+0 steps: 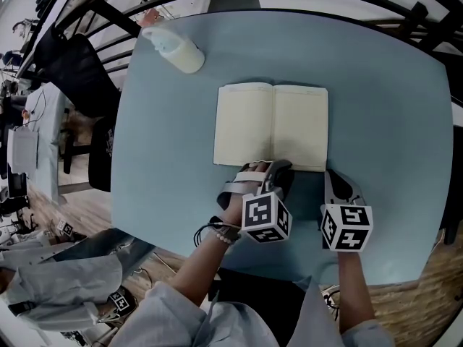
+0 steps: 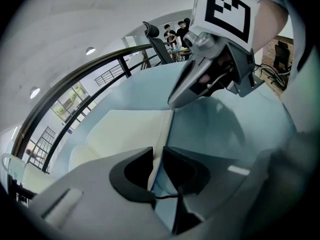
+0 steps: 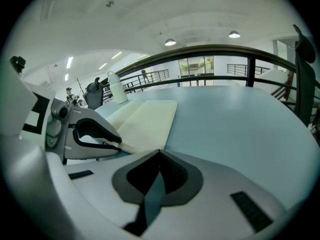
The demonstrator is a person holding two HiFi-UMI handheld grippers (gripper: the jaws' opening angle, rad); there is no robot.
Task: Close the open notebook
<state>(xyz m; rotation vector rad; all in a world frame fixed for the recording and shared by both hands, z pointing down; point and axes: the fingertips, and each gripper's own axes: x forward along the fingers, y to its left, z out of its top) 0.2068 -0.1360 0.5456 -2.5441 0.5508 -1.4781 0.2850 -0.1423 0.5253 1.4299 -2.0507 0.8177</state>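
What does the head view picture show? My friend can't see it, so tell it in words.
An open notebook with blank cream pages lies flat on a pale blue table, the left tool gripping its near edge. The right tool is shut by its near right corner; a white plastic bottle lies at the table's far left.

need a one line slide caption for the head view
Left gripper grips the near edge of an open notebook on a blue table; shut right gripper beside it, white bottle beyond.
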